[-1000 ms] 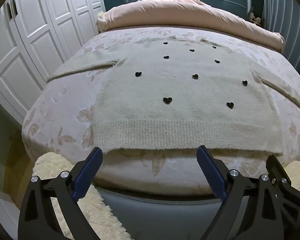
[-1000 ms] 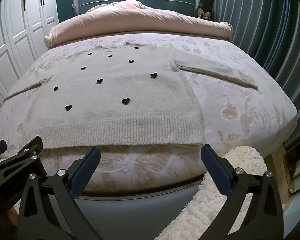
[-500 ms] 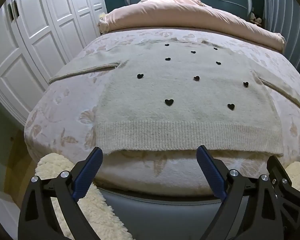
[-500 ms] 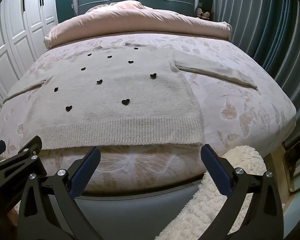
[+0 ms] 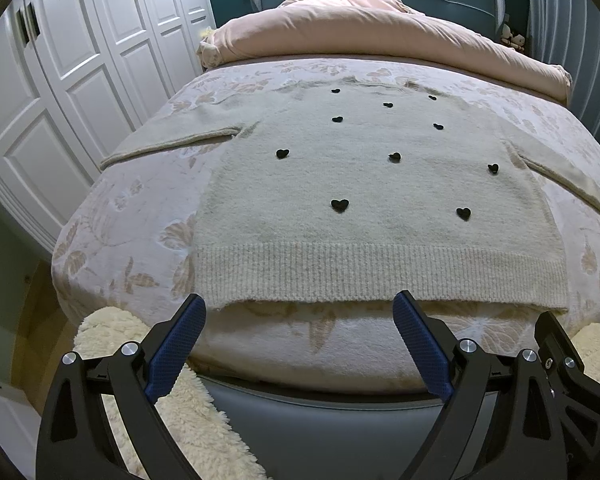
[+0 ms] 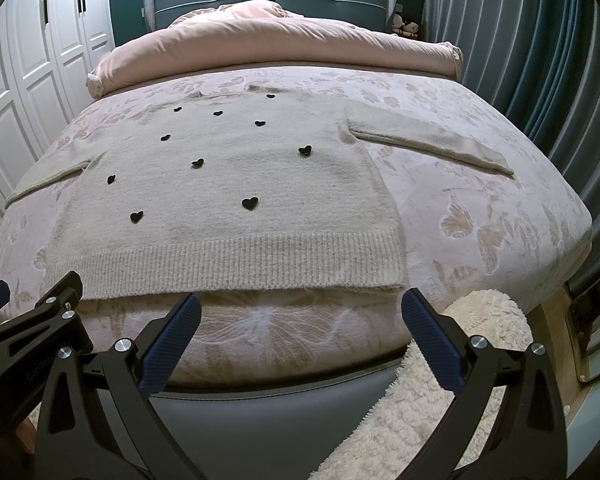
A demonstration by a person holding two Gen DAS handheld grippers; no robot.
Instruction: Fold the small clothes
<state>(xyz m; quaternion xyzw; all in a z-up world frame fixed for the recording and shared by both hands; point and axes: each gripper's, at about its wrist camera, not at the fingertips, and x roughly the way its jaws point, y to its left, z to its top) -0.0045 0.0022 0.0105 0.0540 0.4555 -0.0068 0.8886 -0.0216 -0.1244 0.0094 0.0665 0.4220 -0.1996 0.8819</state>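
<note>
A cream knit sweater (image 5: 364, 208) with small black hearts lies flat on the bed, sleeves spread out, ribbed hem toward me; it also shows in the right wrist view (image 6: 228, 200). My left gripper (image 5: 300, 312) is open and empty, just short of the hem's left half at the foot of the bed. My right gripper (image 6: 300, 312) is open and empty, just short of the hem's right half. The other gripper's black frame shows at the right edge of the left view and the left edge of the right view.
The bed (image 5: 132, 224) has a pale floral cover and a pink rolled duvet (image 5: 380, 28) at the headboard. White wardrobe doors (image 5: 60, 80) stand left. A fluffy cream rug (image 6: 440, 400) lies at the bed's foot. Blue curtains (image 6: 540, 60) hang right.
Both grippers have drifted slightly toward the bed and the sweater's hem. Both stay open; the sweater has not moved.
</note>
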